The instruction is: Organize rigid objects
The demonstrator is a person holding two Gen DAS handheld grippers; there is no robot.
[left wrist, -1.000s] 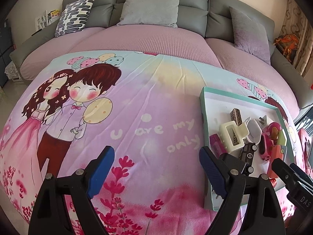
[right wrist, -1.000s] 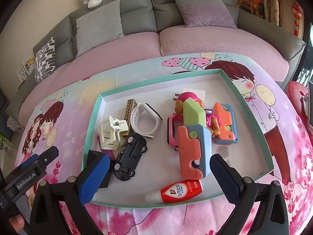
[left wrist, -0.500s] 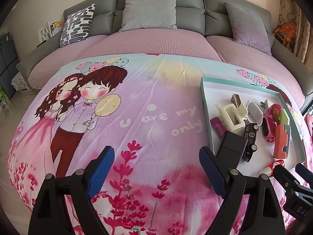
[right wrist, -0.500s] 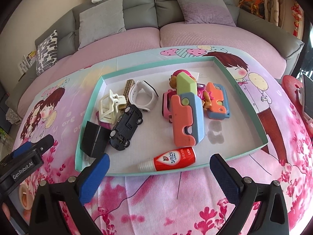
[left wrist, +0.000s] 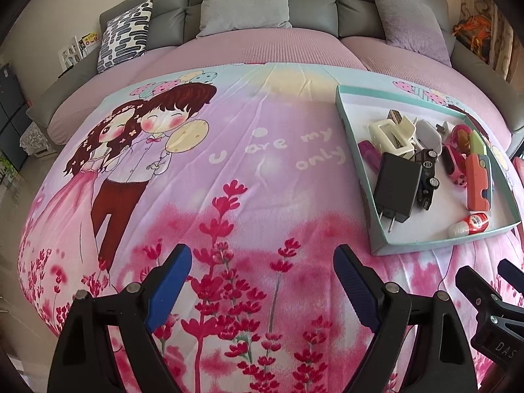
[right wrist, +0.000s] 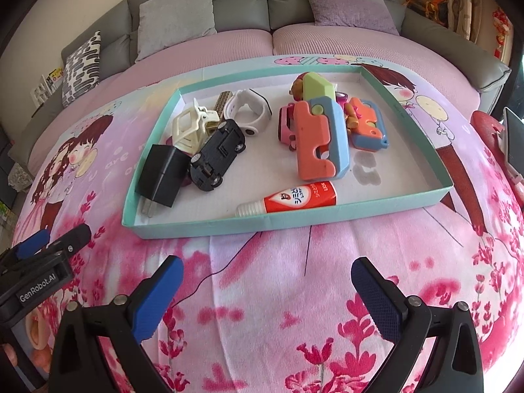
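Note:
A teal-rimmed tray (right wrist: pixel 196 227) (left wrist: pixel 380 226) lies on the cartoon bedspread. It holds a black charger (right wrist: pixel 162 175) (left wrist: pixel 396 188), a black toy car (right wrist: pixel 217 154), a cream hair clip (right wrist: pixel 190 127), a white band (right wrist: pixel 250 111), an orange-blue toy (right wrist: pixel 319 140), a pink toy car (right wrist: pixel 285 126) and a red glue tube (right wrist: pixel 291 198). My left gripper (left wrist: pixel 262 281) is open and empty, left of the tray. My right gripper (right wrist: pixel 267 291) is open and empty, in front of the tray.
A grey sofa (left wrist: pixel 311 3) with cushions (left wrist: pixel 244 3) runs behind the bed. A patterned pillow (left wrist: pixel 126 32) lies at the left. A dark thread (right wrist: pixel 209 275) lies on the spread before the tray. The bed edge drops off at the left (left wrist: pixel 32 196).
Both grippers have drawn back from the tray toward the near bed edge. The black charger now lies in the tray's left corner, released from the left gripper.

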